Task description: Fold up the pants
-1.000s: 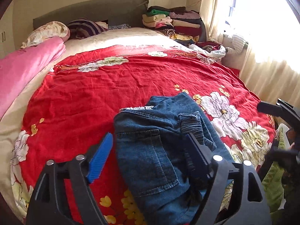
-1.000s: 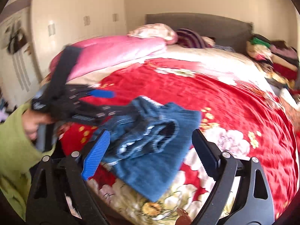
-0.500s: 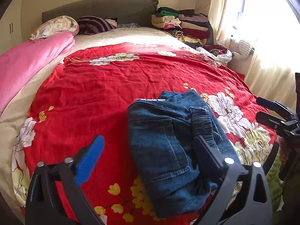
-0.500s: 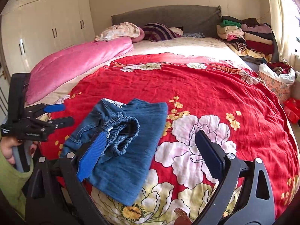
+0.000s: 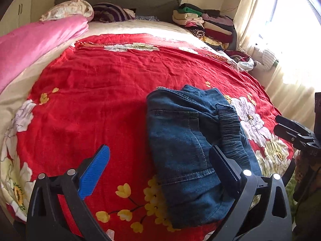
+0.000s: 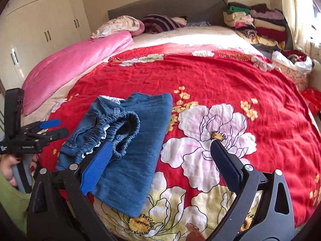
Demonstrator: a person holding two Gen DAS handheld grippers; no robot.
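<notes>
Nearest the folded pants (image 5: pixel 192 150), the left claw (image 5: pixel 158 164) hangs with its jaws spread as wide as they go and nothing gripped: its dark finger overlaps the bundle's near right part, its blue finger stands over bare red bedspread (image 5: pixel 90 84) to the left. The right claw (image 6: pixel 160 160) is likewise gaping and empty, its blue finger just at the elastic waistband, its dark finger over the big white flower to the pants' right. Both look to be let go on purpose, since the denim lies as a compact bundle near the foot of the bed, waistband on top, probably the finished fold.

A second ago the waistband sat bunched and lifted between the two claws; now it rests flat on the bundle. The left claw's jaws were opening early in that second, the right's too, with nothing between them now.

Beyond the pants lie a pink quilt (image 6: pixel 76 60) to their far left and stacked clothes (image 6: pixel 256 24) by the headboard.
</notes>
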